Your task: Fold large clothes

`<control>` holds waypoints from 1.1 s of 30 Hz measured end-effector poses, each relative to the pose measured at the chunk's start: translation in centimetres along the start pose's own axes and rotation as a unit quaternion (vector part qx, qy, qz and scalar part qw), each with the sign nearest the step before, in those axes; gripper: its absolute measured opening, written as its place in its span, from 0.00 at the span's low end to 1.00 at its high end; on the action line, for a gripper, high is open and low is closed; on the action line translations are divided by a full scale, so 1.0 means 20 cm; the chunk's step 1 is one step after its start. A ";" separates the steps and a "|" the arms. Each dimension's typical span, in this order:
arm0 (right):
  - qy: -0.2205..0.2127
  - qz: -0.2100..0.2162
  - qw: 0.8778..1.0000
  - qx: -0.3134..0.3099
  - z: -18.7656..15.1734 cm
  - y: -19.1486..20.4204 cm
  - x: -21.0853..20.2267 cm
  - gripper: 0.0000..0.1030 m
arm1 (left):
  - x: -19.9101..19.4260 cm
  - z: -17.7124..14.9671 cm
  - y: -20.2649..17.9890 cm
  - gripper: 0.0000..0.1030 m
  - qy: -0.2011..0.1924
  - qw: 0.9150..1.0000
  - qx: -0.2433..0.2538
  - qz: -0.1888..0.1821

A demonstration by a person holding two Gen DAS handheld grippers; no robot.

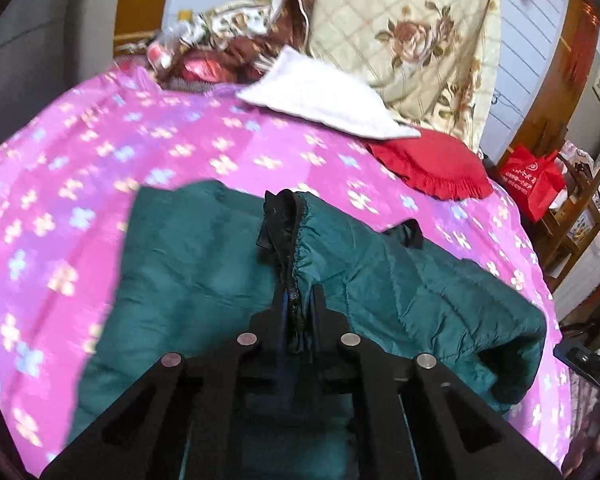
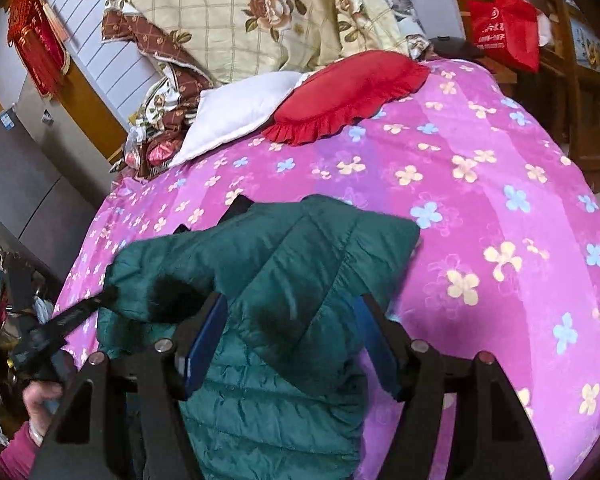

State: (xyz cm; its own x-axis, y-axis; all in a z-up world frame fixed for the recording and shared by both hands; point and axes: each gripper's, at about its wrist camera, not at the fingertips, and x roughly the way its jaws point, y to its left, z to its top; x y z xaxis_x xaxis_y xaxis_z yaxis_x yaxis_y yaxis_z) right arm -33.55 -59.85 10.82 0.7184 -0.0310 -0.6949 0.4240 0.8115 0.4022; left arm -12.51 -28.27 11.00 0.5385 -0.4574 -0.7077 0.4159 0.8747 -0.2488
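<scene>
Left wrist view: left gripper [image 1: 298, 300] fingers clamped on the green jacket [image 1: 204, 264] cuff.
Right gripper [image 2: 296, 320]: fingers spread apart, straddling jacket.
Jacket location: near edge of the pink bedspread [image 2: 480, 184].

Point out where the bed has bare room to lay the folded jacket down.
Bare pink bedspread lies open between the green jacket and the red cushion, and right of the jacket toward the bed's edge. The head end is crowded: white pillow, red cushion and heaped quilts.
</scene>
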 end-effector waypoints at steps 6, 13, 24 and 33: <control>0.029 0.011 0.999 -0.019 -0.05 0.14 0.18 0.68 | -0.05 -0.04 0.19 0.00 -0.014 0.998 0.019 0.051; 0.064 -0.018 0.995 -0.072 -0.12 0.33 0.44 0.68 | 0.05 -0.10 0.35 0.00 0.011 0.997 -0.008 0.072; 0.031 -0.021 0.997 -0.072 -0.01 0.29 0.36 0.75 | -0.11 -0.01 0.37 0.22 -0.025 0.998 -0.036 0.044; 0.044 -0.089 0.992 -0.073 0.08 0.25 0.48 0.75 | 0.11 -0.01 0.19 0.28 0.013 0.996 0.015 0.085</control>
State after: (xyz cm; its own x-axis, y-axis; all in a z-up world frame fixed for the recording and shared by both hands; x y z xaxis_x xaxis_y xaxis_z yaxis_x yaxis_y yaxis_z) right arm -23.65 -56.99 7.08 0.5862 -0.1356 -0.7987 0.4505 0.8739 0.1824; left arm -9.84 -25.99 8.36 0.5841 -0.2982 -0.7549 0.3415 0.9340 -0.1047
